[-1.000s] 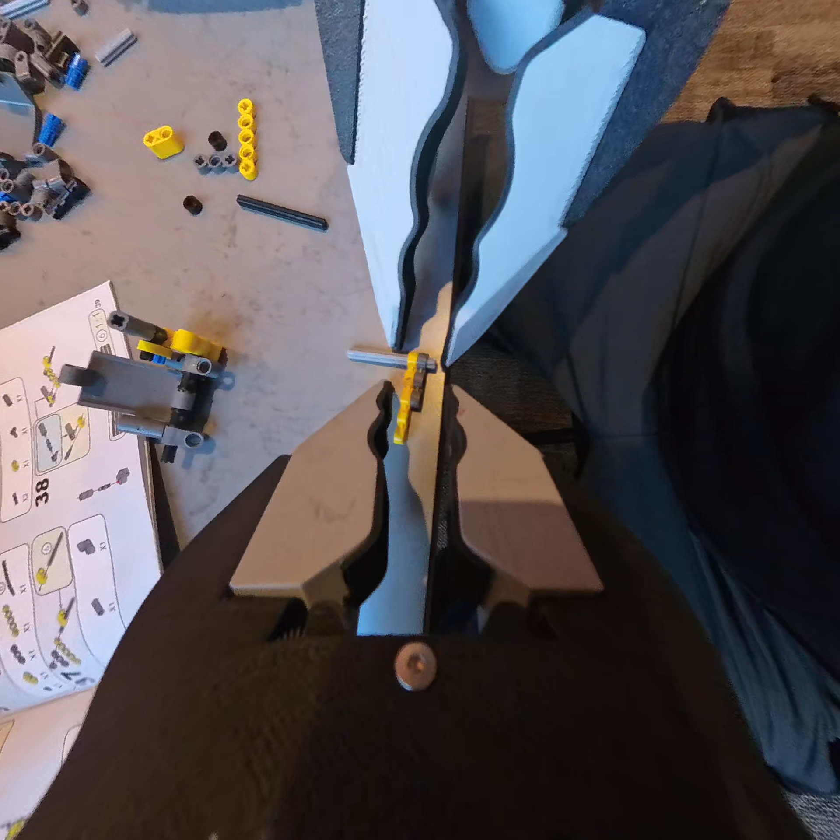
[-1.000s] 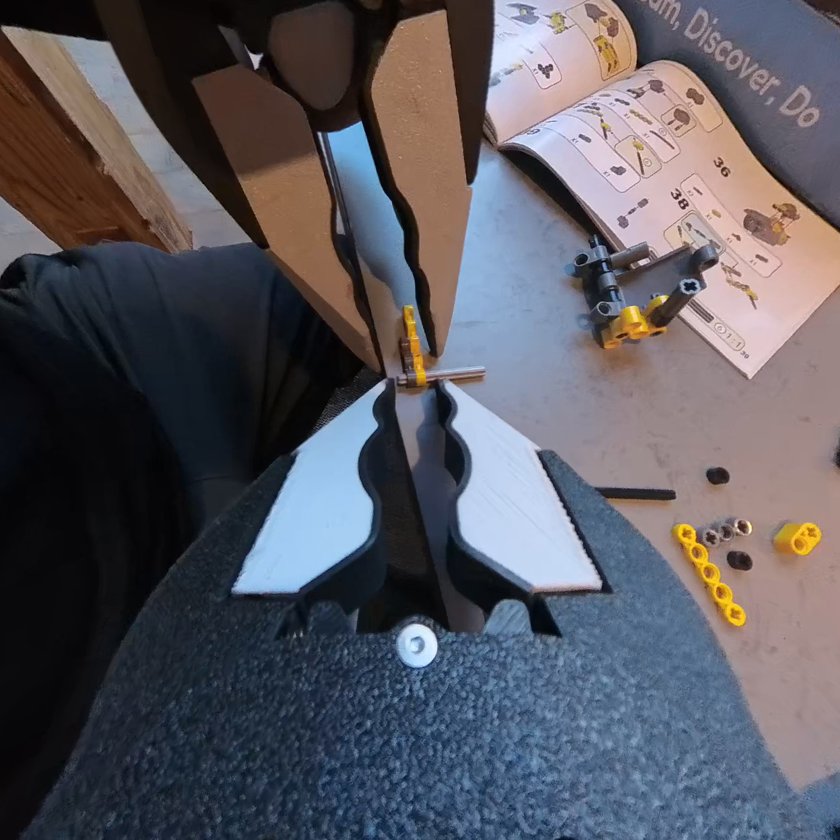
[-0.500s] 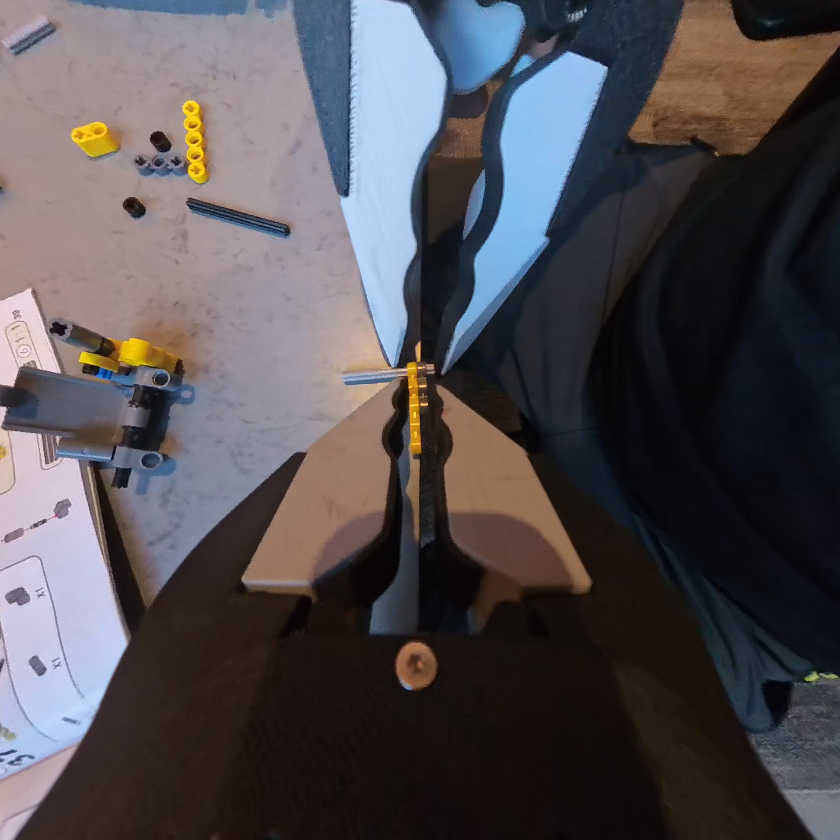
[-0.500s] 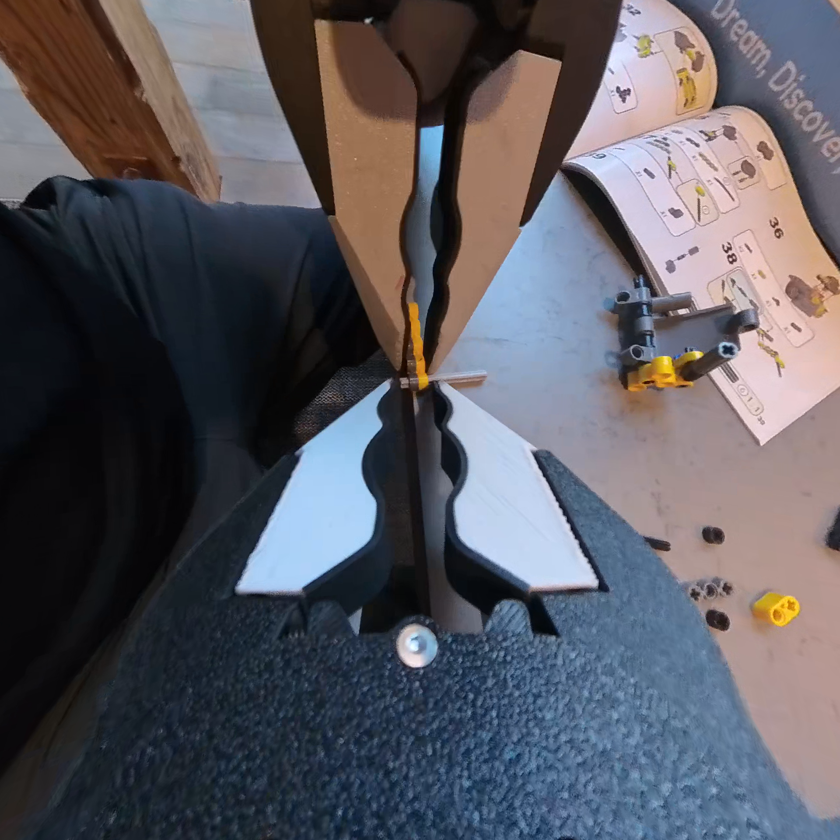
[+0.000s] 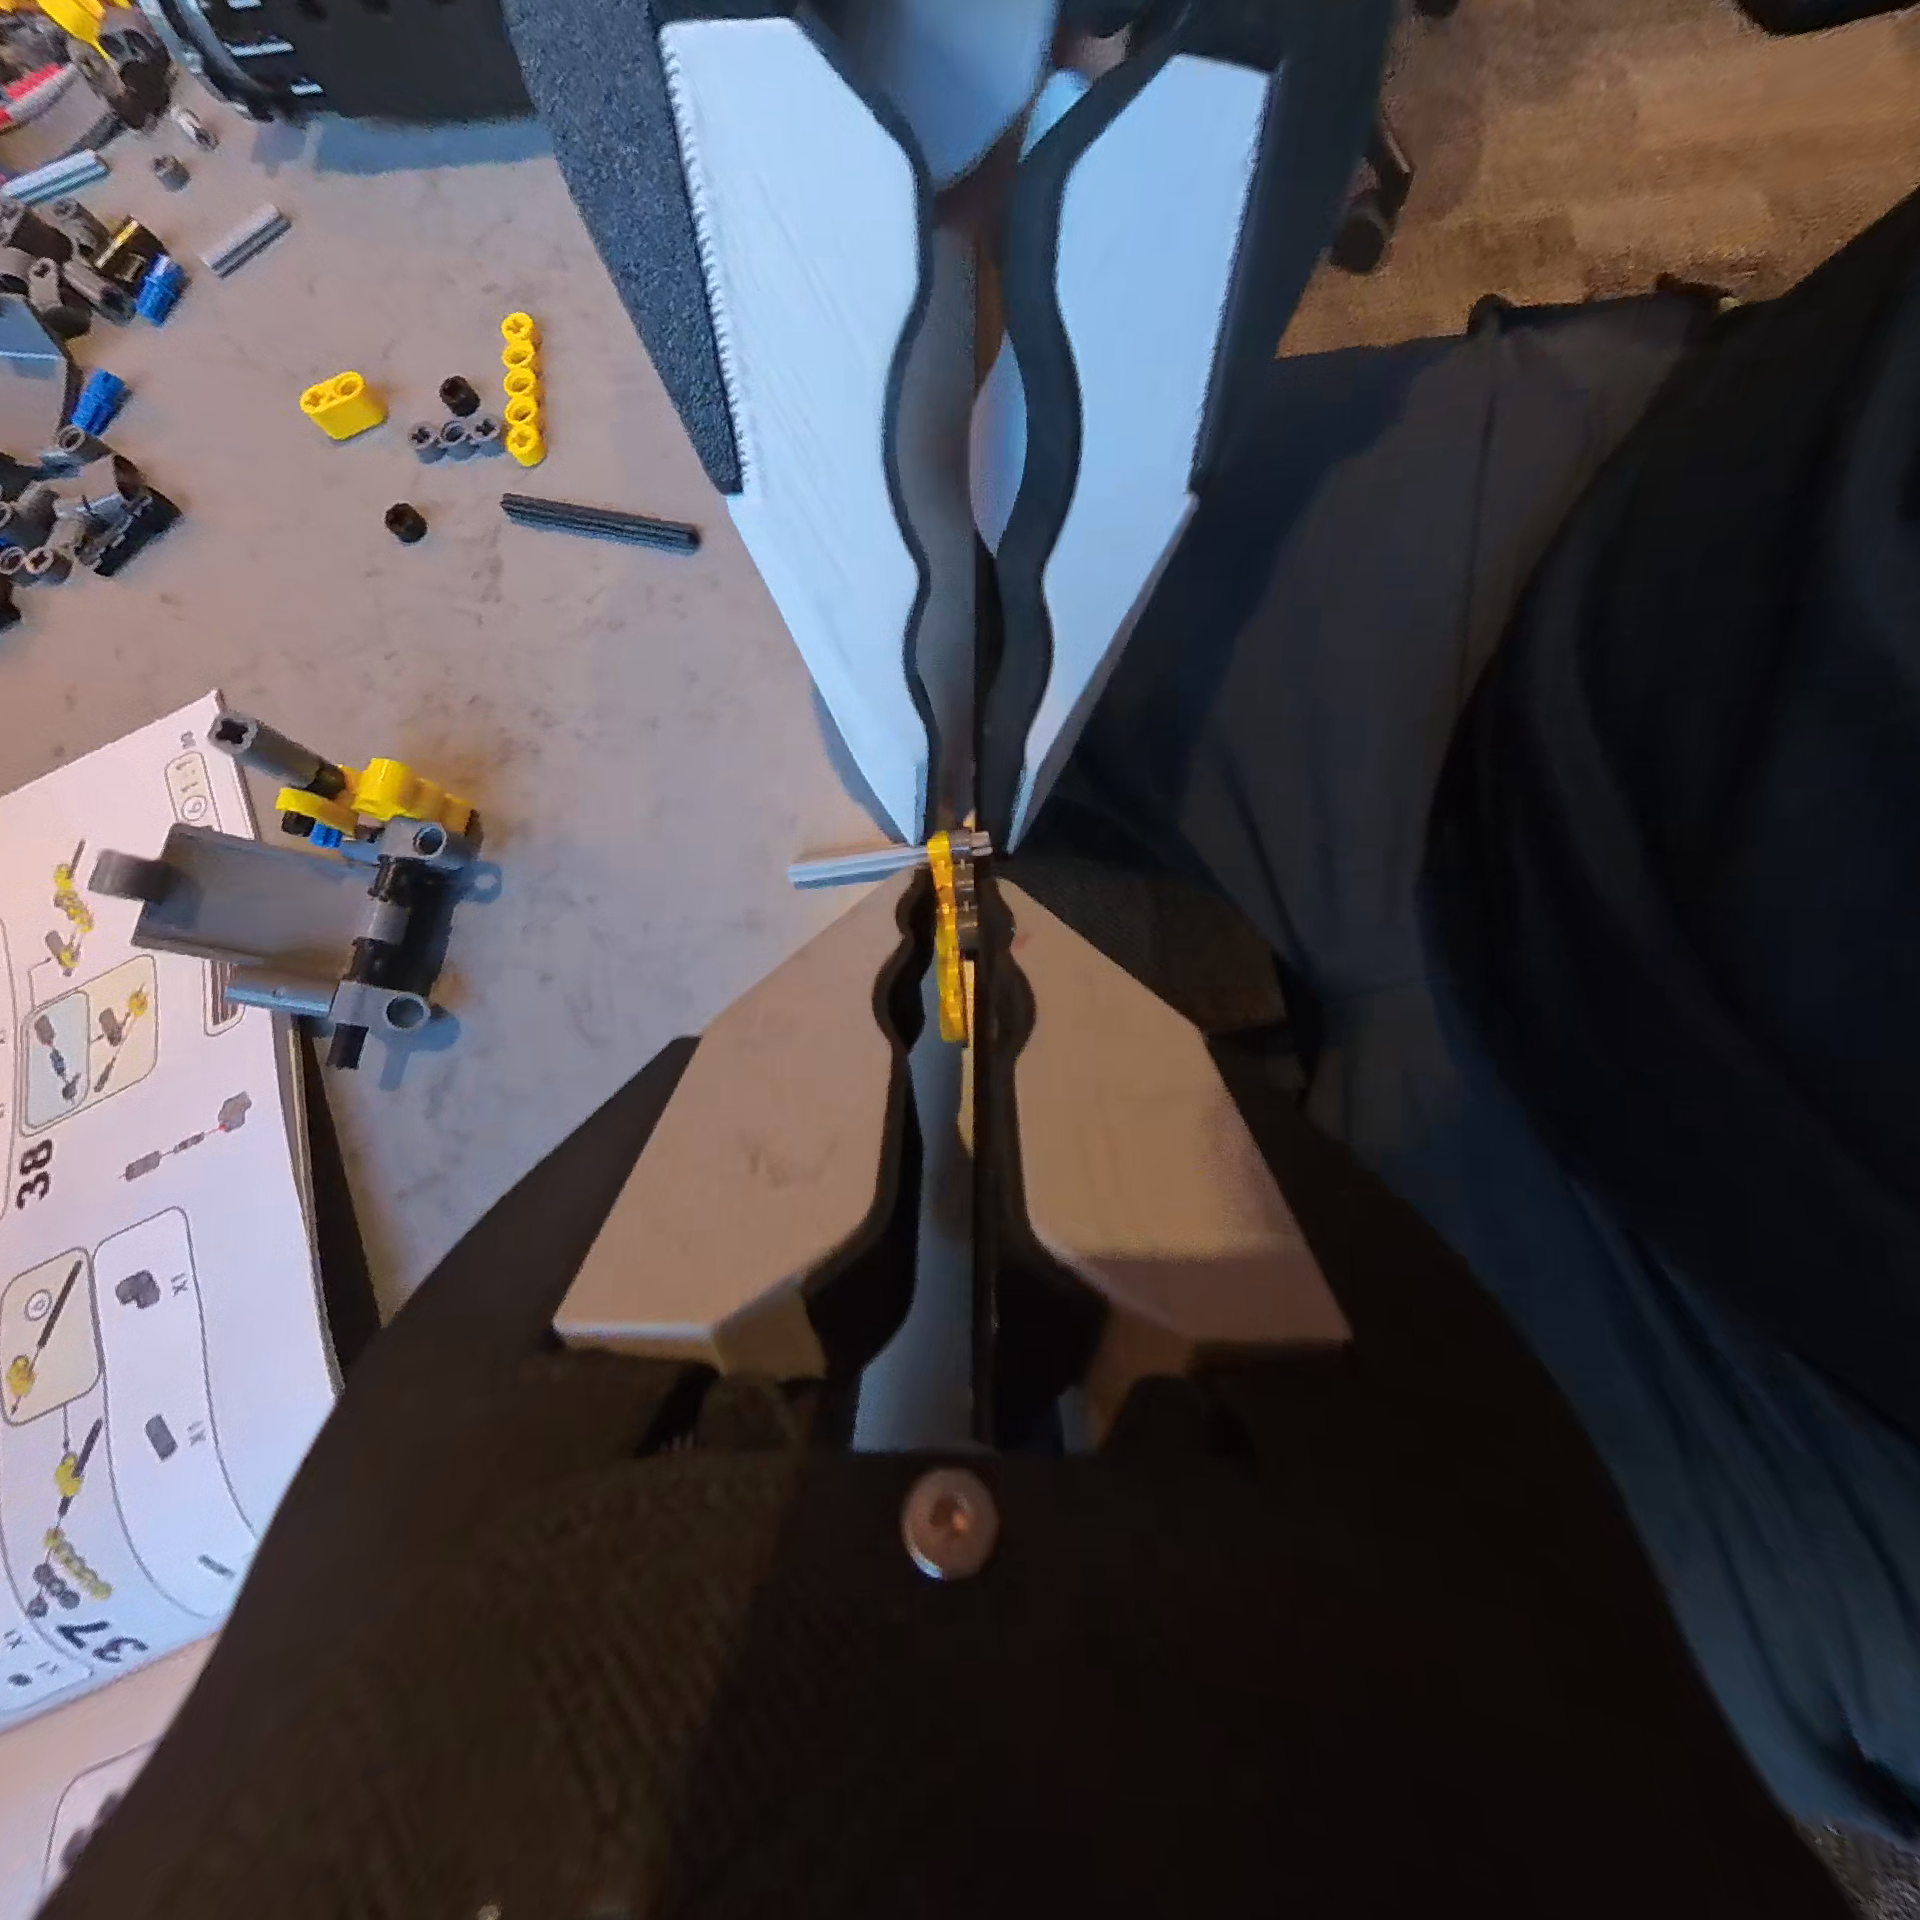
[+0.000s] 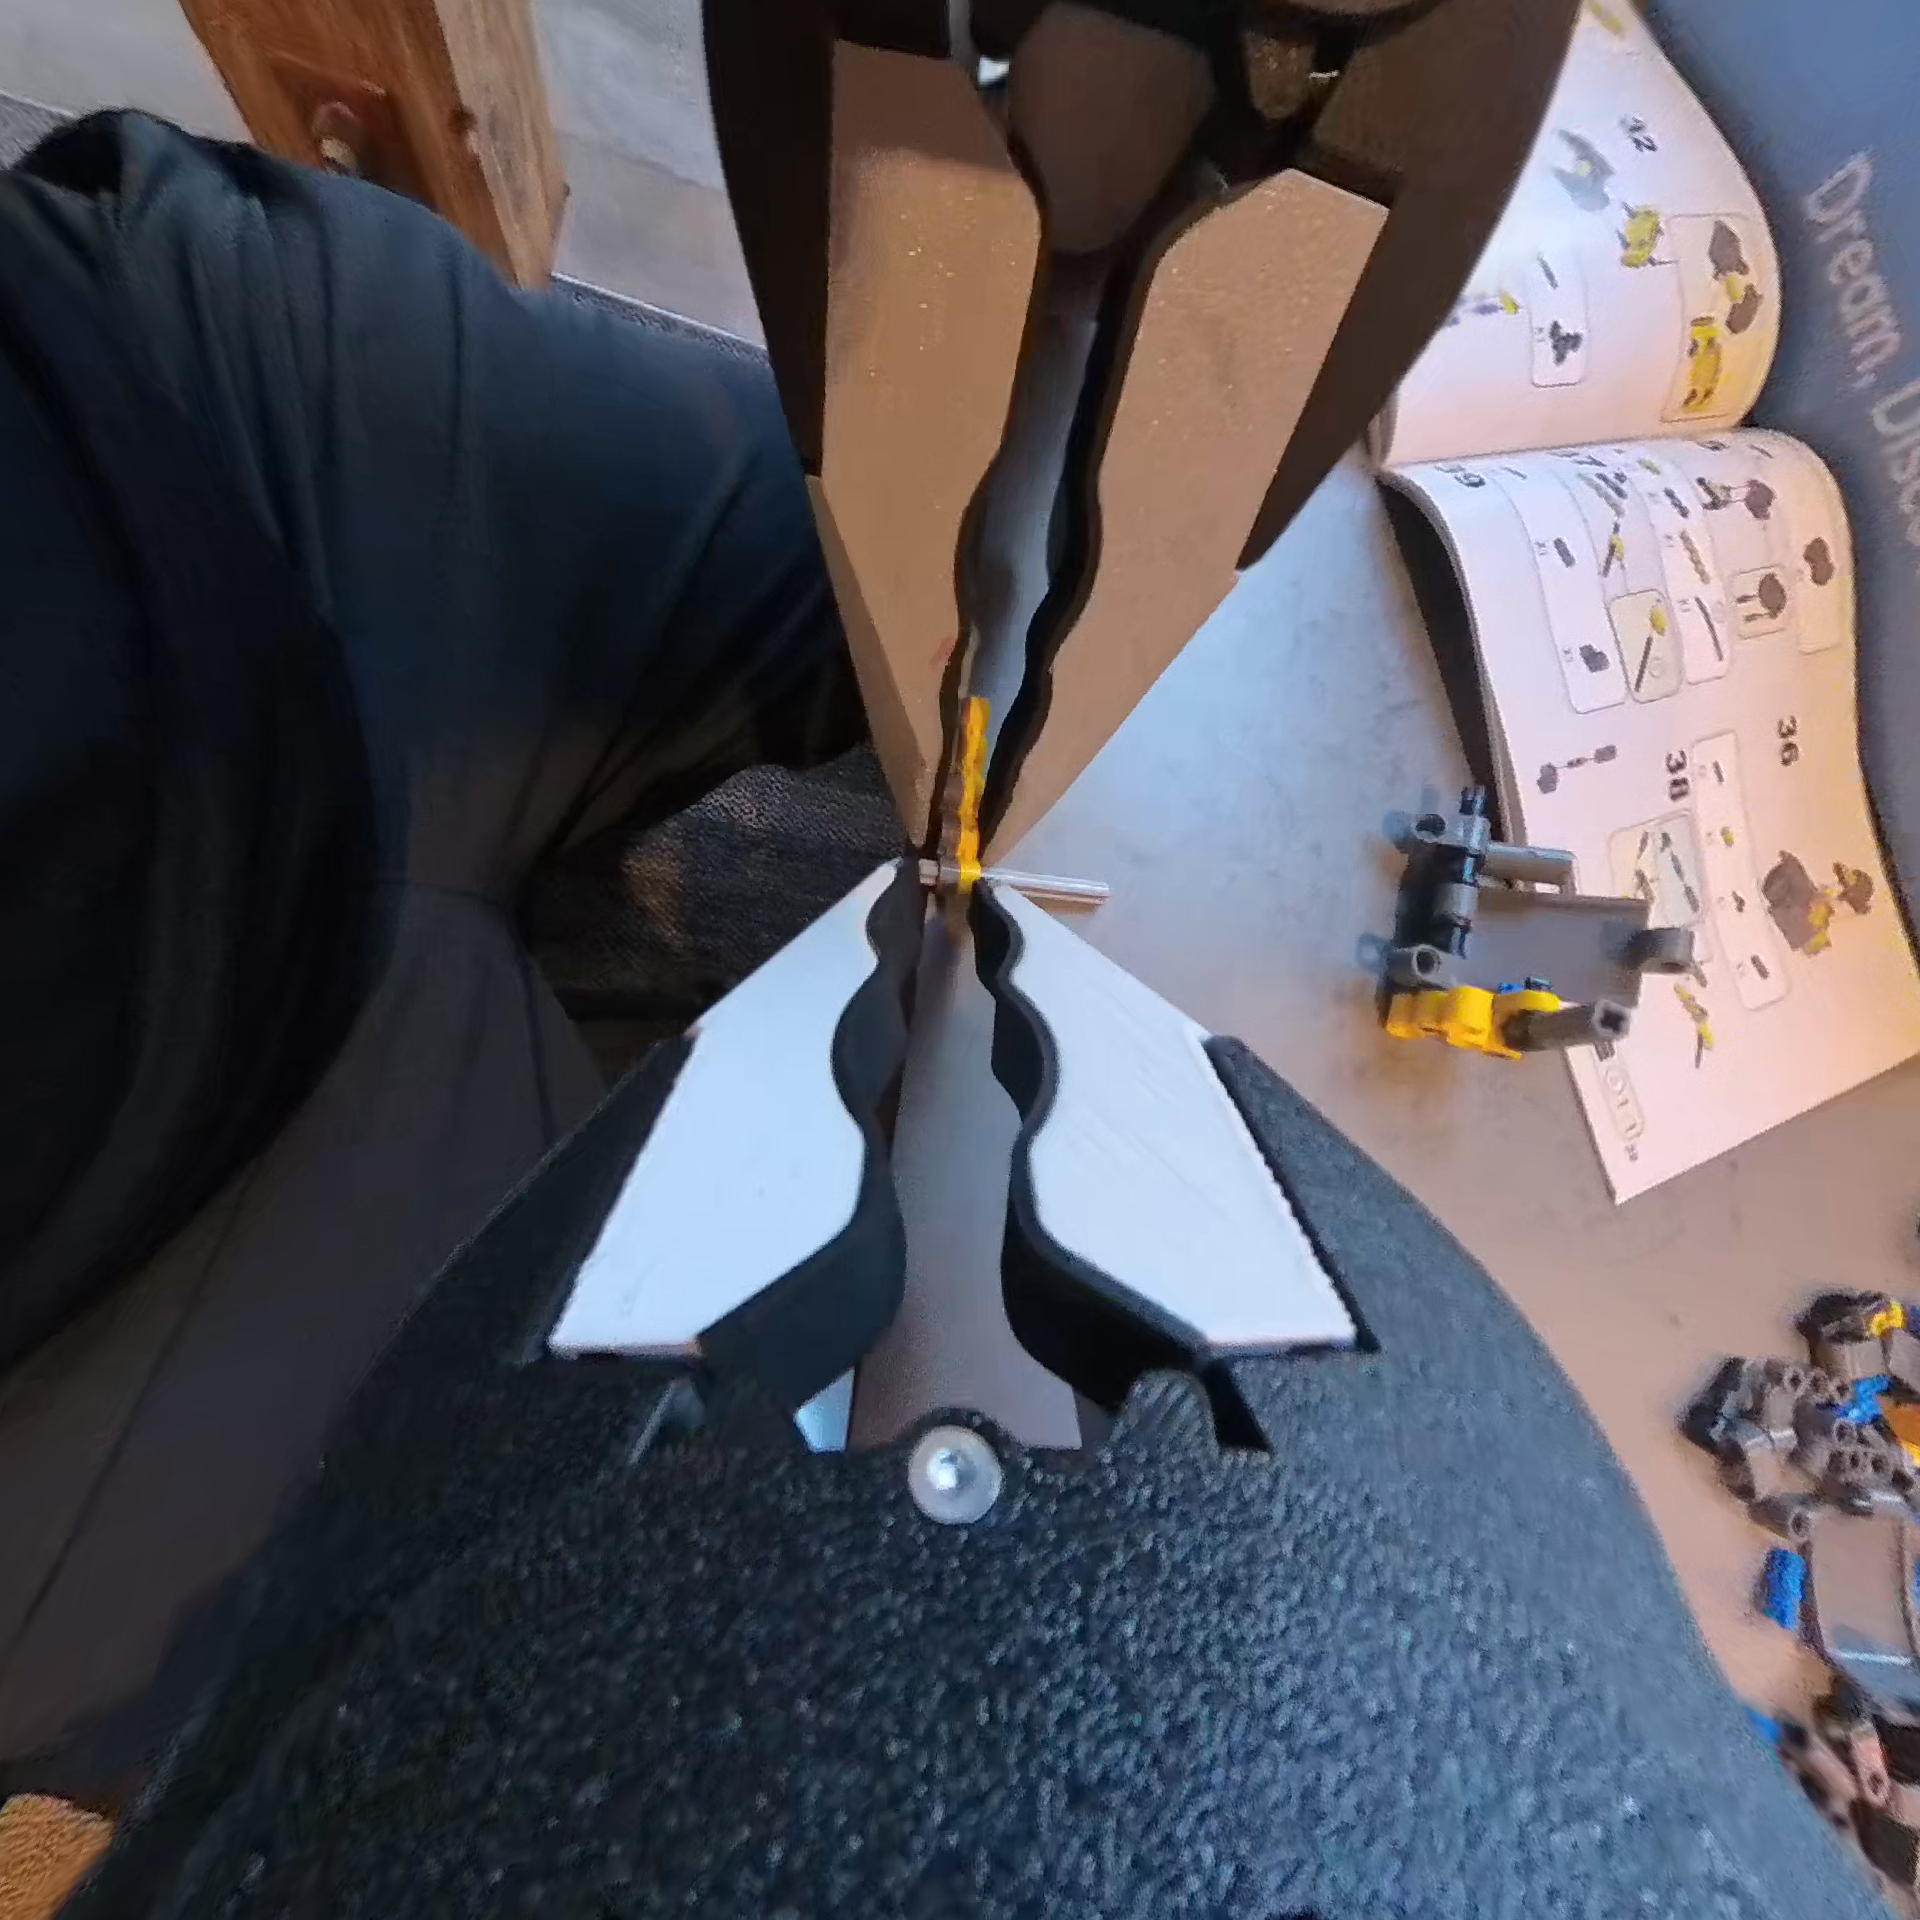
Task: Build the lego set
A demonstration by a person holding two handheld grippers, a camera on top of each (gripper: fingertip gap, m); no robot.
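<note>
My left gripper [image 5: 961, 883], with tan fingers, is shut on a thin yellow beam [image 5: 951, 966] that stands edge-on between its tips. A grey axle [image 5: 852, 864] passes through the beam's far end and sticks out towards the table. My right gripper [image 6: 940, 878], with white fingers, meets the left one tip to tip and is shut on the axle's other end beside the beam [image 6: 971, 779]. The axle's free end [image 6: 1049, 885] points right in the right wrist view. Both grippers hover over the table's edge, above a person's dark clothing.
A grey and yellow sub-assembly [image 5: 312, 914] lies by an open instruction booklet [image 5: 135, 1299] on the grey table [image 5: 623, 675]. Farther off lie a yellow five-hole beam [image 5: 523, 387], a small yellow piece [image 5: 341, 403], a black axle [image 5: 600, 523] and a pile of parts [image 6: 1808, 1455]. The small yellow piece [image 5: 341, 403] lies around 15 cm away from my right fingertips.
Both grippers stay joined at the beam and axle. The beam has turned from slanted to edge-on between the left fingers. The pair has shifted a little over the table edge.
</note>
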